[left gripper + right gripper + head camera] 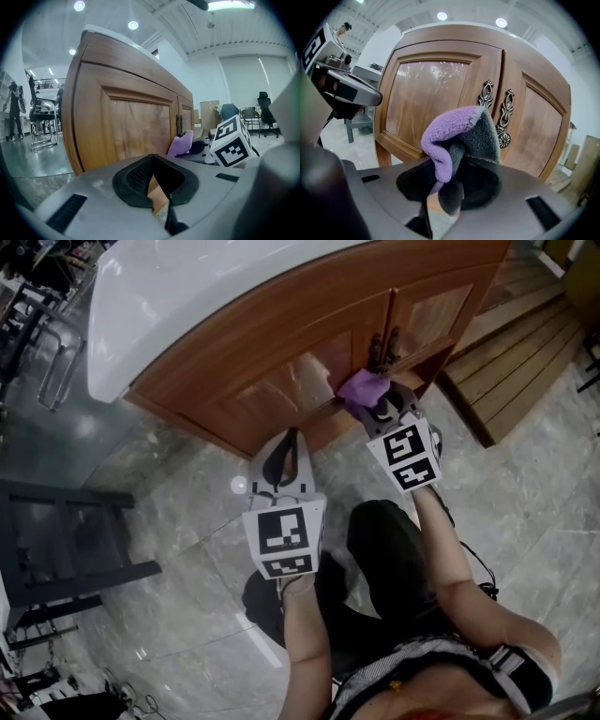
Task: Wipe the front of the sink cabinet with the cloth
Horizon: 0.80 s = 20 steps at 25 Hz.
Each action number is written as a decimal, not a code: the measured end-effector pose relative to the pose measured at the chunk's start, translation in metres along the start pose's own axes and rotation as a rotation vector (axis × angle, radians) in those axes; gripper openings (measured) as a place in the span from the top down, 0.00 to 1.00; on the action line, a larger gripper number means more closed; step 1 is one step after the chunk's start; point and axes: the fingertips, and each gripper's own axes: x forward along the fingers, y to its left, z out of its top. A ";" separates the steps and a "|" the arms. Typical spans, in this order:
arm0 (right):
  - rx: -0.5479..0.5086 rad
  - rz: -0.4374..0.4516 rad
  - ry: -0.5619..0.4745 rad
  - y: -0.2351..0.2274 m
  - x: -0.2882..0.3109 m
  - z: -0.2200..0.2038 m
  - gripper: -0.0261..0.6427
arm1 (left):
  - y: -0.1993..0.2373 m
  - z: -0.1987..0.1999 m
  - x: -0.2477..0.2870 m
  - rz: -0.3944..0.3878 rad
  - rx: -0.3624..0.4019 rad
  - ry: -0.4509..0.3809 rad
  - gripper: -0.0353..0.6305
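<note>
A: How many claws?
B: Two: the left claw (287, 444) and the right claw (377, 401). Two marker cubes as well, the left cube (284, 538) and the right cube (406, 456).
A: Cloths?
B: One cloth (361, 387).
A: Cabinets?
B: One sink cabinet (272, 352). It has two doors, the left door (424, 101) and the right door (539, 129), and two handles, the left handle (486, 95) and the right handle (505, 115).

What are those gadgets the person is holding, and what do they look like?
Both are alike: the left gripper and right gripper have pale grey plastic bodies tapering to two black jaws with ribbed pads. Each carries a white cube printed with black square markers. No cables show. The person's forearms are unsleeved; dark trousers are worn.
</note>
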 end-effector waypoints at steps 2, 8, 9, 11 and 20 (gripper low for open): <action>0.003 0.014 0.000 0.001 0.000 0.000 0.70 | -0.004 -0.001 0.003 -0.007 0.005 0.004 0.95; 0.015 0.076 -0.008 0.003 -0.014 0.004 0.70 | -0.023 0.004 0.019 -0.039 0.023 -0.007 0.95; 0.022 0.089 -0.017 0.001 -0.020 0.008 0.70 | -0.028 0.005 0.022 -0.049 0.021 -0.008 0.95; 0.034 0.108 -0.038 -0.005 -0.032 0.015 0.70 | -0.041 0.007 0.033 -0.077 0.016 -0.009 0.95; 0.083 0.120 -0.100 -0.059 -0.089 0.040 0.70 | -0.088 0.042 0.068 -0.156 -0.051 -0.013 0.95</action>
